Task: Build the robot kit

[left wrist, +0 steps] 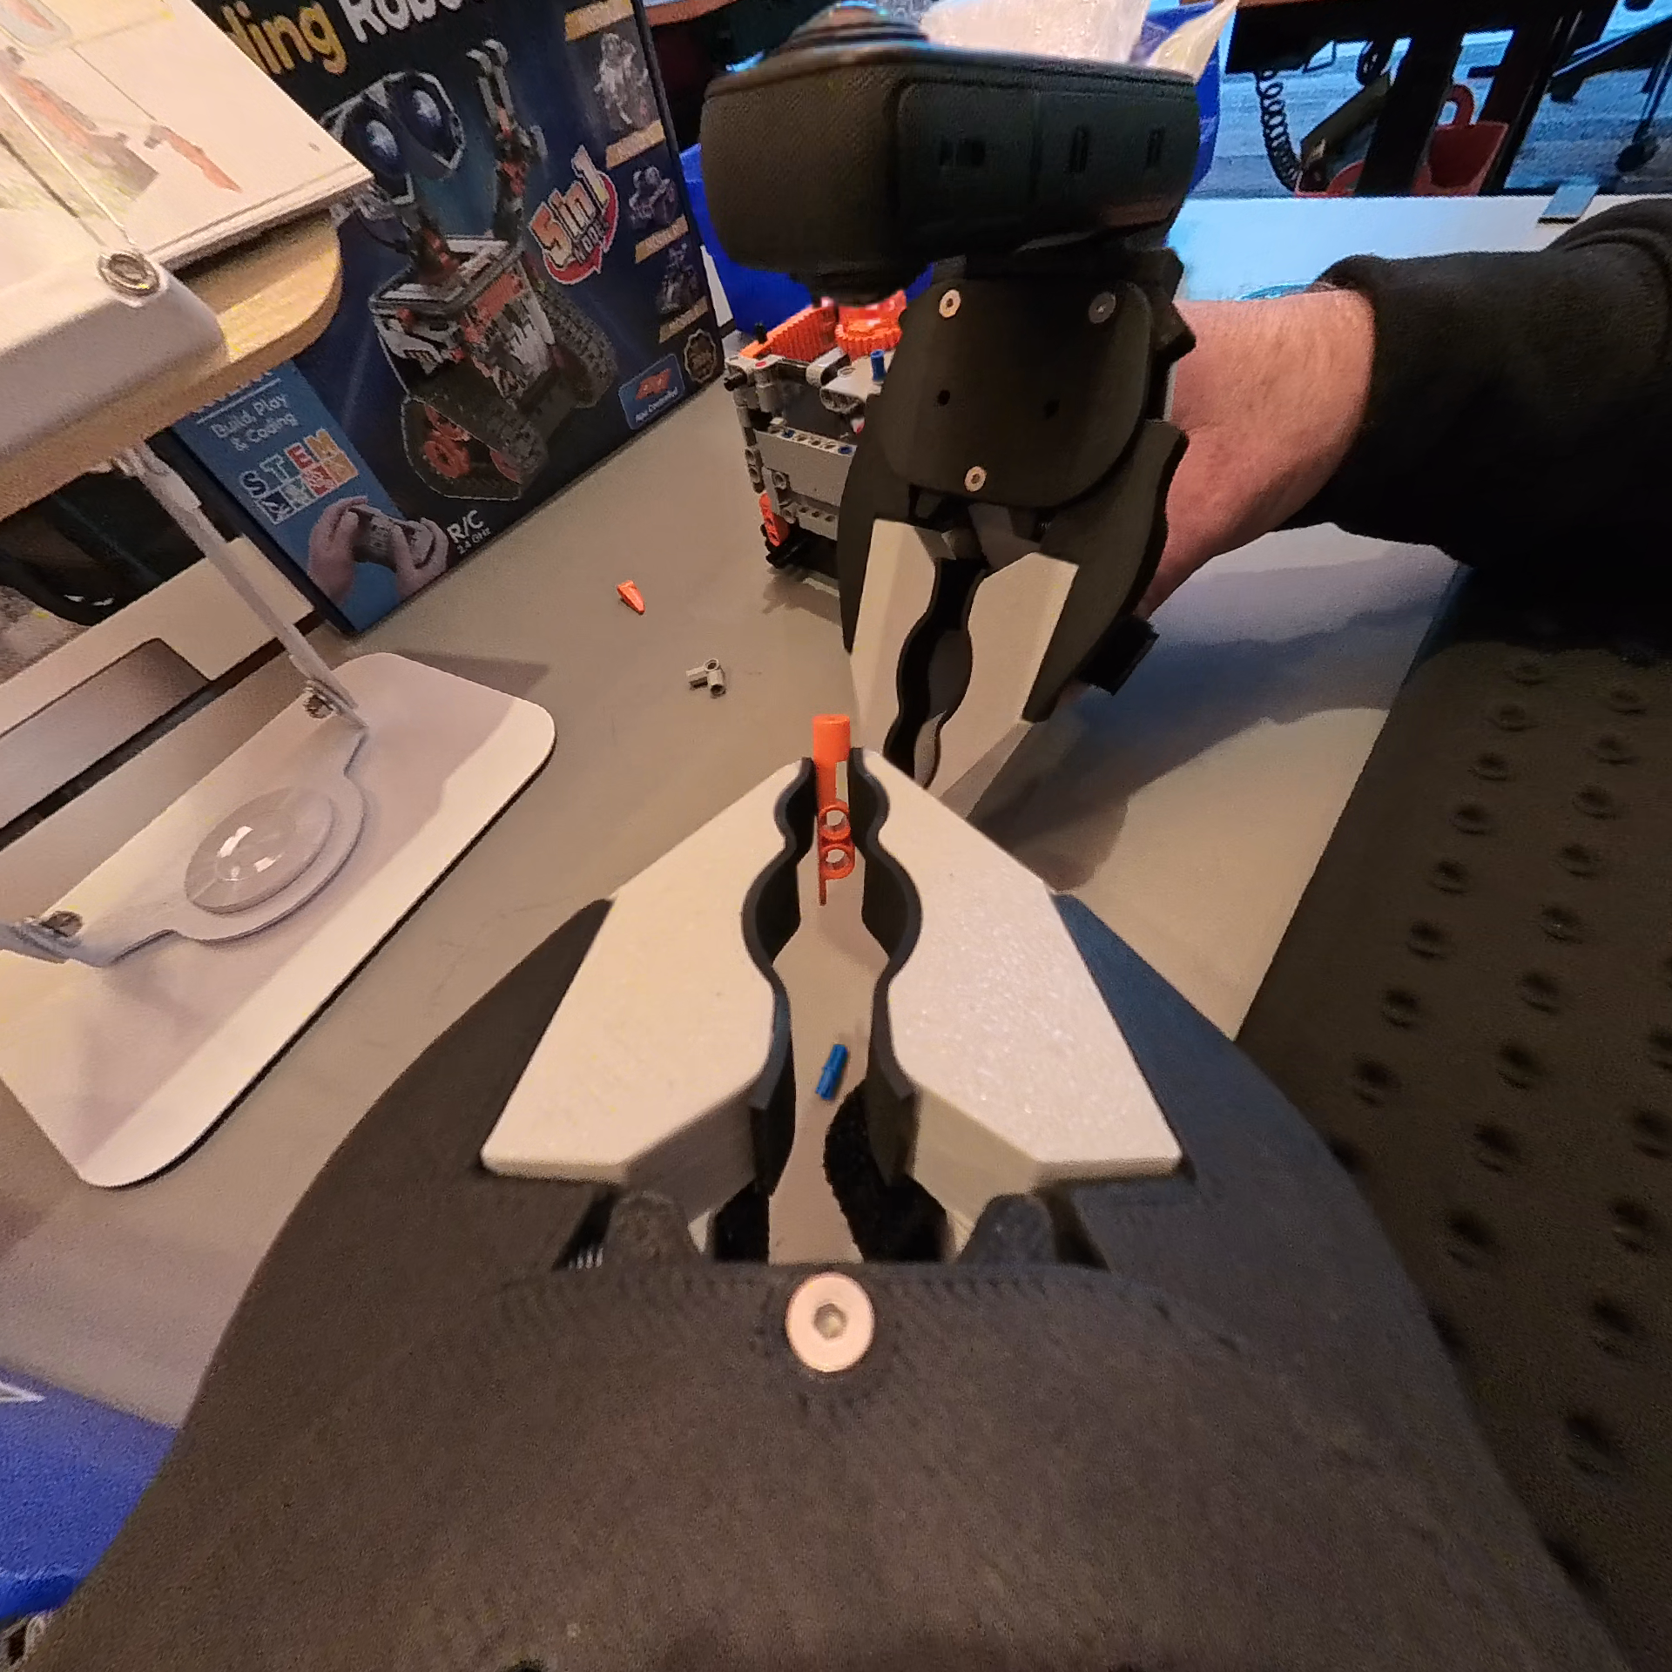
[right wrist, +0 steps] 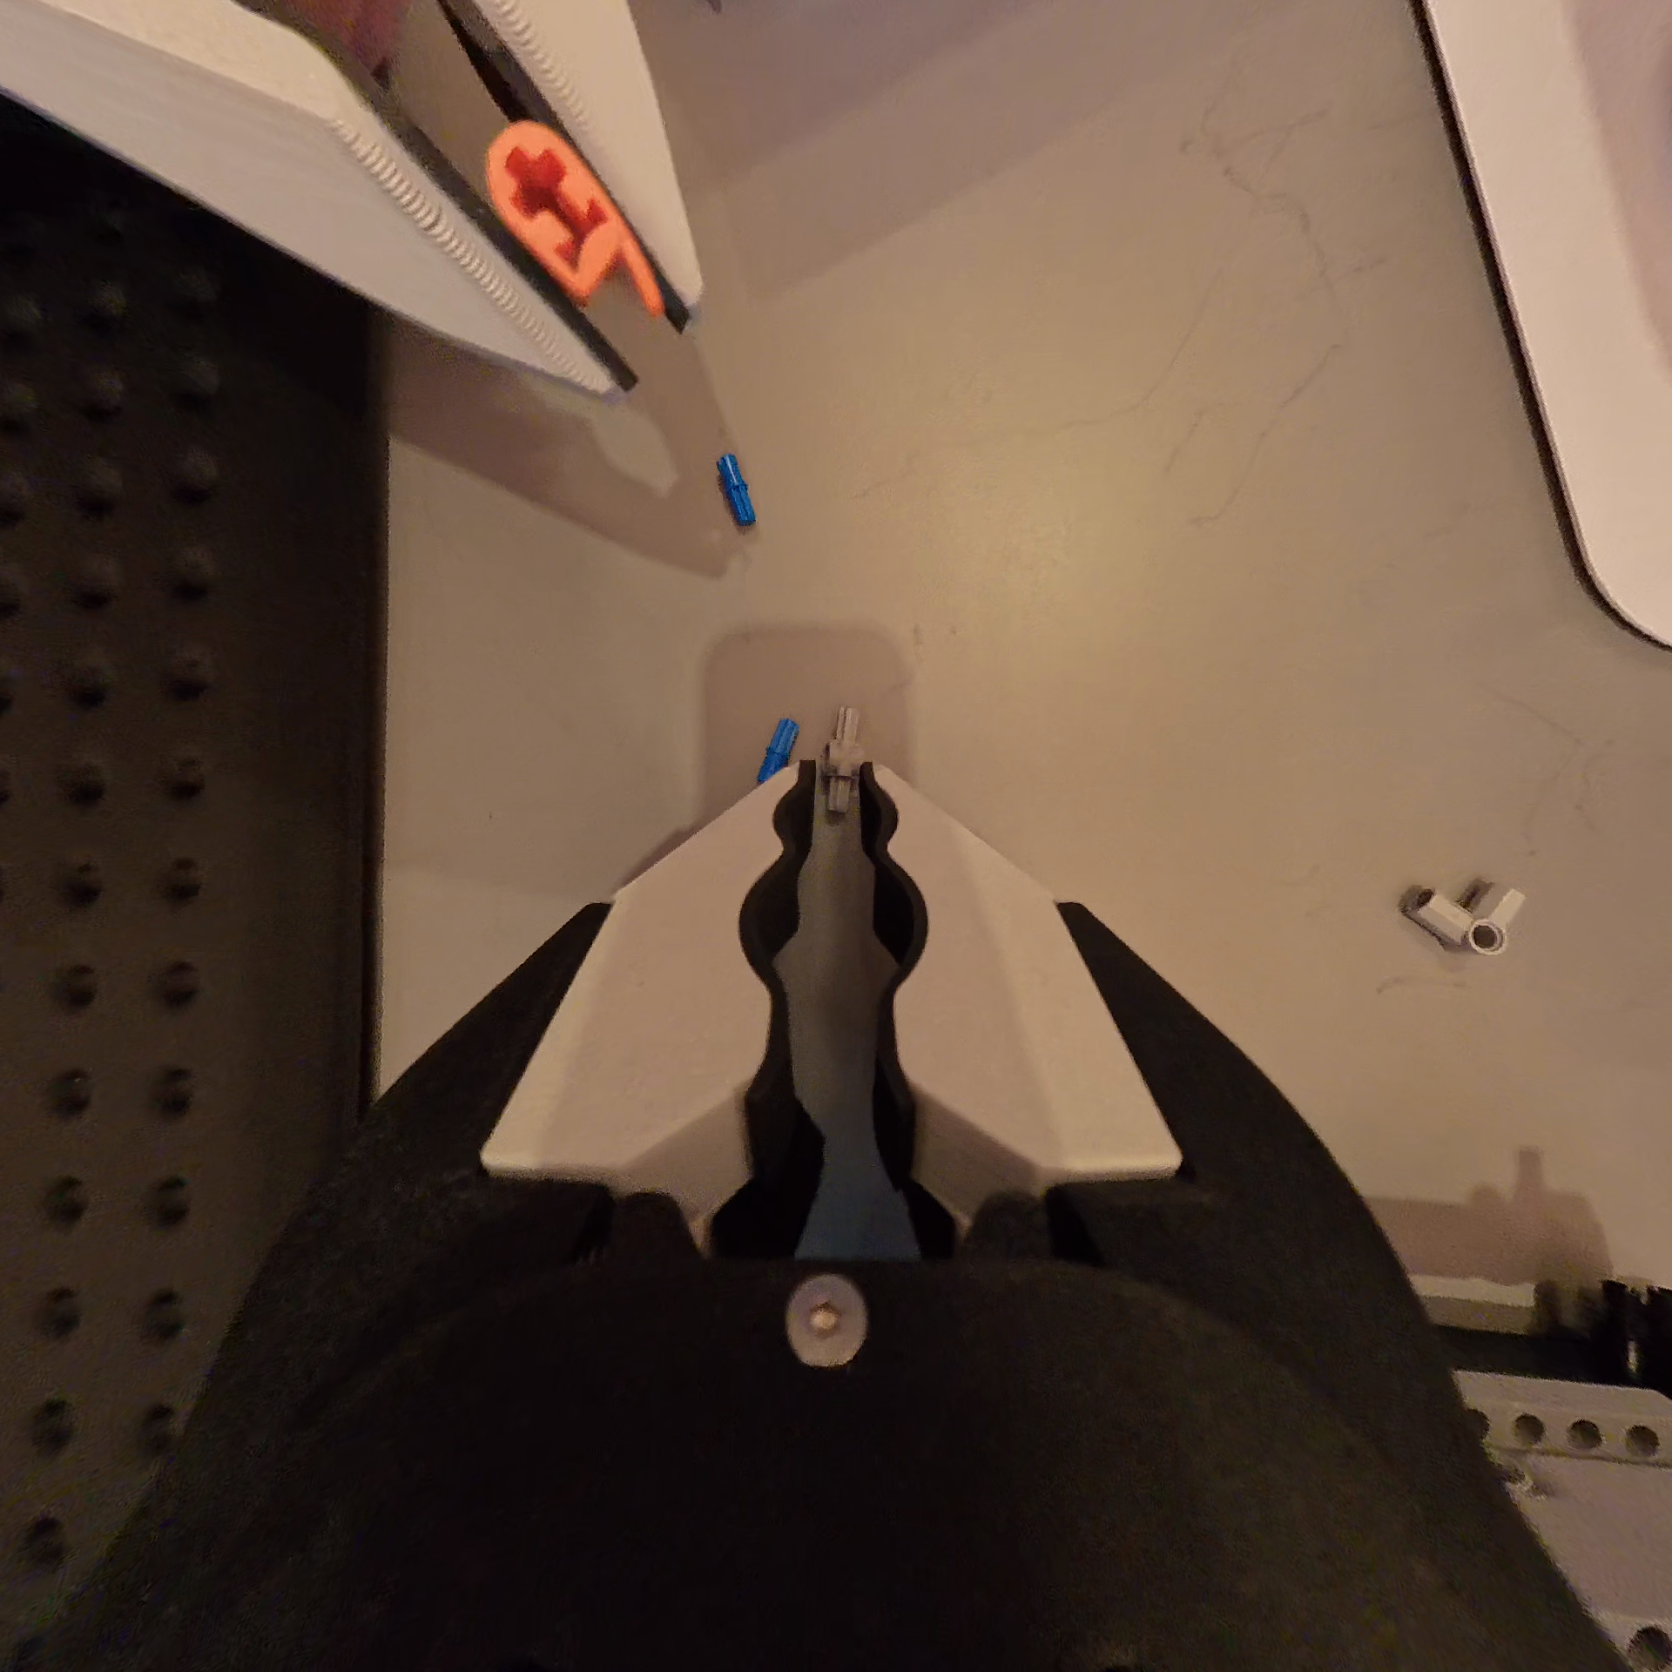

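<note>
My left gripper (left wrist: 832, 769) is shut on an orange connector piece (left wrist: 832, 814) with holes and holds it upright above the table. It shows end-on at the top left of the right wrist view (right wrist: 552, 217). My right gripper (right wrist: 841, 769) points down at the table and is shut on a small grey pin (right wrist: 840, 760). In the left wrist view the right gripper (left wrist: 923, 769) hangs just right of the left one's tips. Two blue pins (right wrist: 737, 489) (right wrist: 776, 749) lie on the table by the grippers; one shows between my left fingers (left wrist: 830, 1071).
A grey angled connector (right wrist: 1466, 921) (left wrist: 707, 675) and a small orange piece (left wrist: 631, 595) lie loose. A half-built grey and orange model (left wrist: 805, 434) stands behind the right gripper, beside the kit's box (left wrist: 470, 299). A white stand base (left wrist: 271, 905) is left; a black studded mat (left wrist: 1493, 995) right. Left tips to right tips: about 9 cm.
</note>
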